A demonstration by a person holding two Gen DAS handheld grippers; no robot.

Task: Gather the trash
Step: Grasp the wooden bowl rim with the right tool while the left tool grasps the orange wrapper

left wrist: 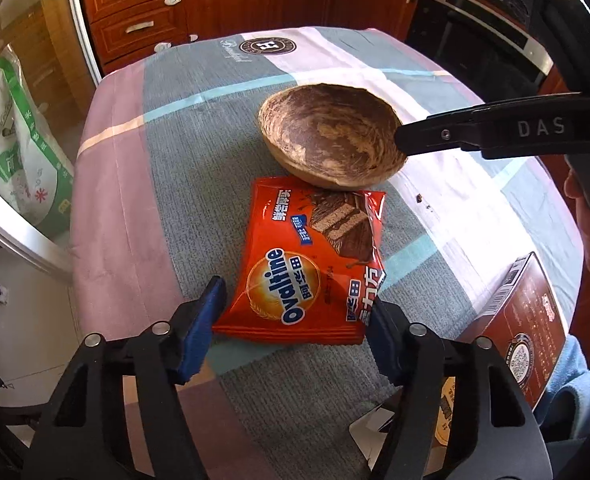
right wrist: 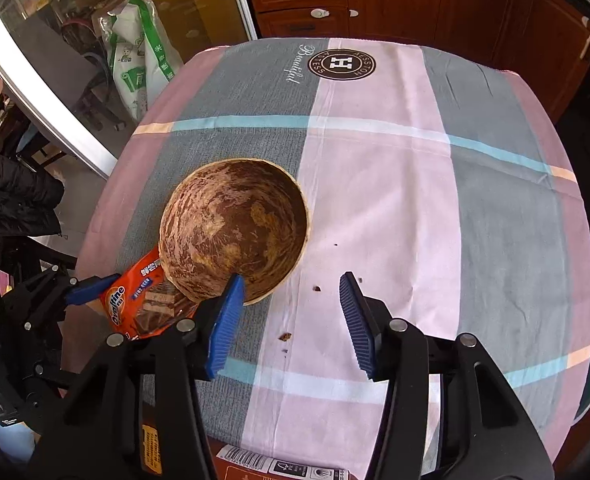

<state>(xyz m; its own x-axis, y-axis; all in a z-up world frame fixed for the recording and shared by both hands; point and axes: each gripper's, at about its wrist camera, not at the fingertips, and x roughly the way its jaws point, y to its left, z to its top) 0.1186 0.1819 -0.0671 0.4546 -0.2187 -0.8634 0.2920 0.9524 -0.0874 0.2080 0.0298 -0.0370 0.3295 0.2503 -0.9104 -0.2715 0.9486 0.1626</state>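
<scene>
Tablecloth (left wrist: 167, 184): wrapper (left wrist: 307, 264) lengthwise toward bowl (left wrist: 331, 136), between parted left tongs (left wrist: 295, 334); right tongs (right wrist: 291, 320) apart.

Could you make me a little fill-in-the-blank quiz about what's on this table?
1. The orange snack packet carries the brand name ____.
2. The packet's far end touches the brown ____.
3. The packet lies between the blue pads of the ____ gripper.
4. Small dark ____ lie on the tablecloth near the right gripper.

Missing words: Ovaltine; bowl; left; crumbs

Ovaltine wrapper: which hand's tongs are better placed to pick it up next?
Left. The left tongs already straddle the Ovaltine wrapper, pads at both its edges. The right tongs hang over crumbs beside the wooden bowl.
</scene>
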